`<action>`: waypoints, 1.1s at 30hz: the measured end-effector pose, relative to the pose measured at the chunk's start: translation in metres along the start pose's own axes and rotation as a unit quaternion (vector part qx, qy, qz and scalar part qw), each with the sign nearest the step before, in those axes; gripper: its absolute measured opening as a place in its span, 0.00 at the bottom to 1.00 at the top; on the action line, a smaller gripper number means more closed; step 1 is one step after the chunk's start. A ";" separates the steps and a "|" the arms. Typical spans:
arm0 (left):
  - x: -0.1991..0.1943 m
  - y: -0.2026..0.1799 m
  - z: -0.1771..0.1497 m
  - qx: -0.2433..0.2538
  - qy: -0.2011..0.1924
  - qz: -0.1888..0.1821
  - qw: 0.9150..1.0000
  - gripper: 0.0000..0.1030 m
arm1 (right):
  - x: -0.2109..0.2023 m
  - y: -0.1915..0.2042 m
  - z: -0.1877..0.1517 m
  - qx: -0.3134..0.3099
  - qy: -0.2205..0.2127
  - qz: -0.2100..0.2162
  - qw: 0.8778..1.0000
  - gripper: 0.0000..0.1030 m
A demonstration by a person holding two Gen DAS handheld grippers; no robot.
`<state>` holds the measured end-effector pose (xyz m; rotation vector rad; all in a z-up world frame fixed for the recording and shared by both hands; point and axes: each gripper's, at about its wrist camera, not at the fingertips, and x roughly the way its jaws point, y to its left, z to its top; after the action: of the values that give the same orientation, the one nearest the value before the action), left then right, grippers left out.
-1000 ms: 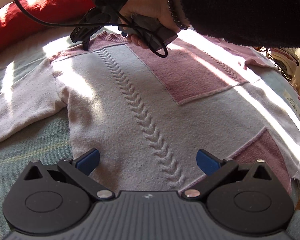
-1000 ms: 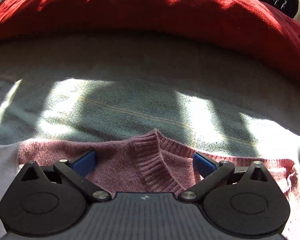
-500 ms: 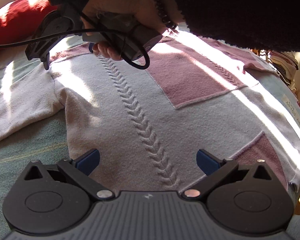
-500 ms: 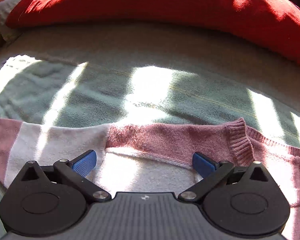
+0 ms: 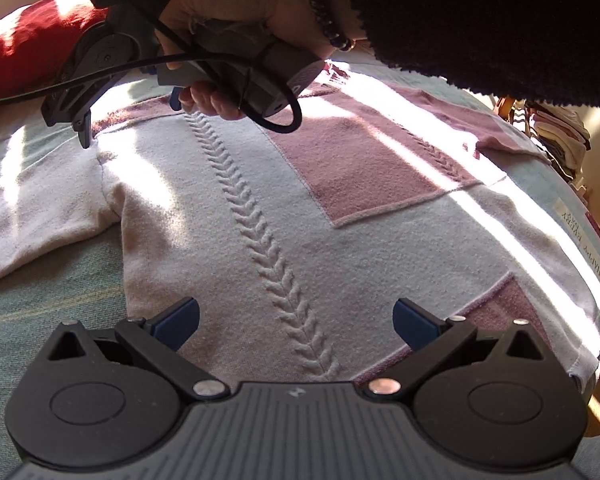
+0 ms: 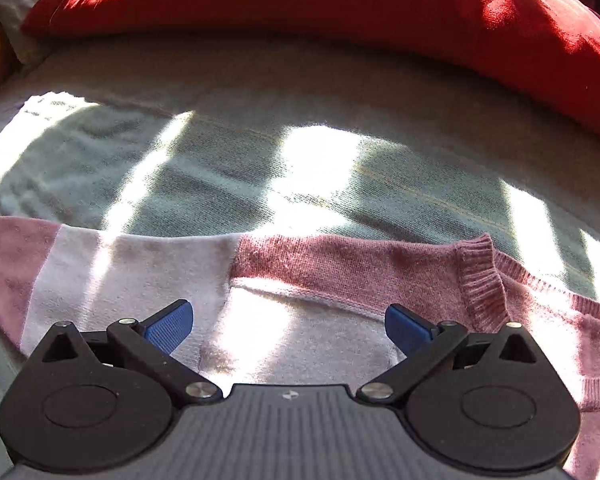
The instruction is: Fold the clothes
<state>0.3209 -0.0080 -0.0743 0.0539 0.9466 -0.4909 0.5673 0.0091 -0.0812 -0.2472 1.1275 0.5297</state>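
Note:
A white and dusty-pink knit sweater with a raised braid down its middle lies flat on a bed. My left gripper is open just above its hem end, nothing between the blue pads. My right gripper is open over the sweater's shoulder, with the ribbed collar to its right and a sleeve running left. In the left wrist view a hand holds the right gripper at the far shoulder, tips pointing down at the fabric.
A grey-green blanket covers the bed. A long red pillow lies across the far side. A black fuzzy sleeve fills the upper right of the left wrist view. Folded clothes sit off the bed's right side.
My right gripper has moved left from the collar to the sweater's shoulder and sleeve seam. The hand has come closer in the left wrist view. My left gripper has stayed put.

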 end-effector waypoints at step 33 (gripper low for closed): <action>0.038 -0.057 0.022 -0.017 0.066 0.057 0.996 0.99 | -0.077 -0.253 -0.160 0.182 -0.123 -0.069 0.973 1.00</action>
<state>0.3313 -0.0789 -0.0819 0.1106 1.0751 -0.3693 0.5475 -0.2994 -0.0972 0.0585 0.9369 0.2158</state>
